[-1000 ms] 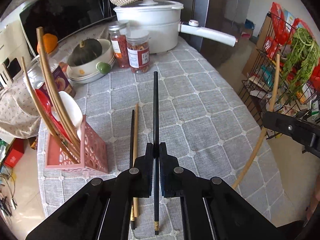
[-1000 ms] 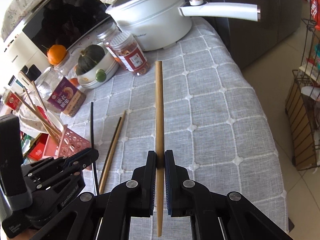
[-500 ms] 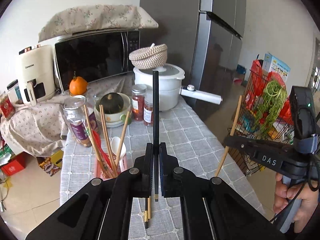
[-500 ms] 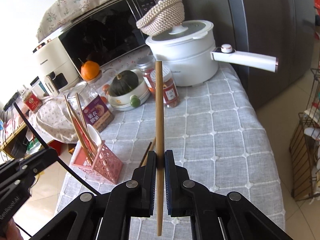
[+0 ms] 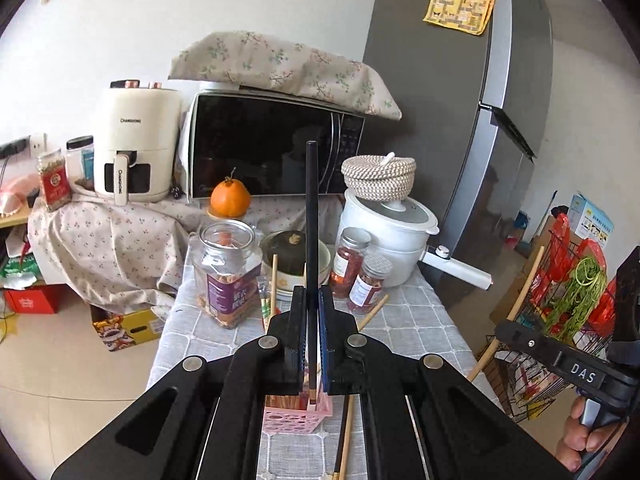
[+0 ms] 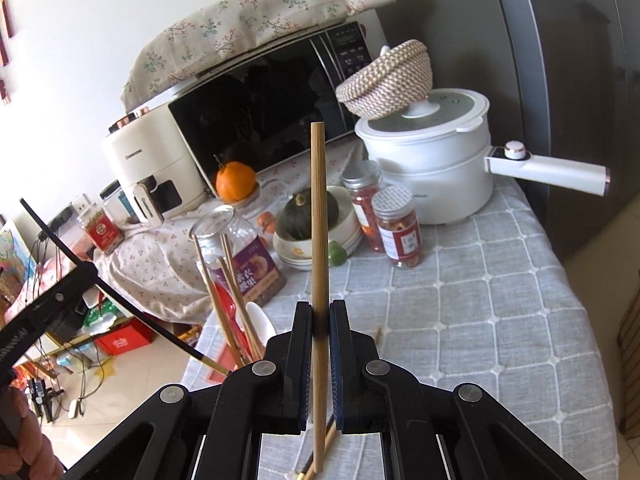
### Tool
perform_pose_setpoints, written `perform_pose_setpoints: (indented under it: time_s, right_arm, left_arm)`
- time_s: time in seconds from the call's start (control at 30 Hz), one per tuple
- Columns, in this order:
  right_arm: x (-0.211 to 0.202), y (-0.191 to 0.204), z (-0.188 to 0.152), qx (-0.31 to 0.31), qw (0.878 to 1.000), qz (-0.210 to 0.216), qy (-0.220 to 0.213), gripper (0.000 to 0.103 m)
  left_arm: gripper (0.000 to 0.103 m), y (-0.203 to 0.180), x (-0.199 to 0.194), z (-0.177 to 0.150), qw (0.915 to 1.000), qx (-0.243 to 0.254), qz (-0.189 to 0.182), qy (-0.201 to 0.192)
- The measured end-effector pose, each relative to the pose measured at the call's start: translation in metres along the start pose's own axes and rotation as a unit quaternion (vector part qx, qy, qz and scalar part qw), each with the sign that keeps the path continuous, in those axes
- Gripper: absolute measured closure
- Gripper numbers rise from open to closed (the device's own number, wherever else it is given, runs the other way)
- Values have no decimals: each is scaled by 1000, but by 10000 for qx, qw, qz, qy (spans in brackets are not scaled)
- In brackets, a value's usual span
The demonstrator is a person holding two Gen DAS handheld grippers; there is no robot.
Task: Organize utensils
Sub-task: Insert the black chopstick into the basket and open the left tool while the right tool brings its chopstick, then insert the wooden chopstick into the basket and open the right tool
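Note:
My left gripper (image 5: 313, 300) is shut on a black chopstick (image 5: 311, 216) that stands upright, its lower end just above a pink holder (image 5: 298, 416) on the grey checked cloth. The holder has wooden chopsticks (image 6: 224, 280), a red spoon and a white spoon (image 6: 260, 316) in it. My right gripper (image 6: 321, 312) is shut on a wooden chopstick (image 6: 320, 220), also upright. In the left wrist view the right gripper (image 5: 502, 330) hangs off the table's right side. In the right wrist view the left gripper (image 6: 90, 270) is at the far left. Two loose chopsticks (image 5: 344, 440) lie on the cloth beside the holder.
At the back of the table (image 6: 480, 288) stand a white pot (image 5: 390, 236) with a long handle, two red-filled jars (image 5: 366, 284), a large glass jar (image 5: 228, 276) and a bowl with a squash (image 5: 288, 256). Behind are a microwave, an air fryer and a fridge. A wire rack (image 5: 576, 292) stands to the right.
Both grippers have risen and tilted up from looking down at the cloth. The left one has moved over the pink holder with the black chopstick; the loose pair stays on the table.

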State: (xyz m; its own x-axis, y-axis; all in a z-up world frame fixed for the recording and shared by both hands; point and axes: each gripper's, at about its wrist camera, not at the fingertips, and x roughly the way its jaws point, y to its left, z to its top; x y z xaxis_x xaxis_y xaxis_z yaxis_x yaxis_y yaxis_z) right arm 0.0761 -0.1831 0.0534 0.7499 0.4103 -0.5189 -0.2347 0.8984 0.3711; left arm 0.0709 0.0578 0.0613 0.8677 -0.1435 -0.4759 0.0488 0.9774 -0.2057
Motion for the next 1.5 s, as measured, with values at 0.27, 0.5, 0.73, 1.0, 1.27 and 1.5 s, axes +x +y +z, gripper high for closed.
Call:
perform_pose_setpoints:
  time_s: [0.27, 0.5, 0.73, 1.0, 1.27, 1.5]
  right_arm:
    - [17, 17, 7, -16, 9991, 220, -356, 97]
    - [33, 28, 8, 71, 9974, 424, -580, 97]
    - [47, 36, 6, 124, 9964, 495, -671, 97]
    - [61, 41, 0, 70, 9960, 410, -793, 97]
    - [85, 50, -11, -202, 9973, 169, -679, 97]
    - [107, 48, -22, -190, 9992, 279, -222, 91]
  left_arm:
    - [98, 23, 57, -9, 9979, -124, 288, 561]
    - [98, 35, 95, -22, 9949, -219, 311, 940]
    - [97, 42, 116, -31, 9941, -355, 98, 1021]
    - [68, 40, 104, -26, 9939, -354, 159, 1033]
    - [50, 53, 93, -28, 9930, -256, 466, 1058]
    - [43, 63, 96, -34, 9902, -212, 598, 1247]
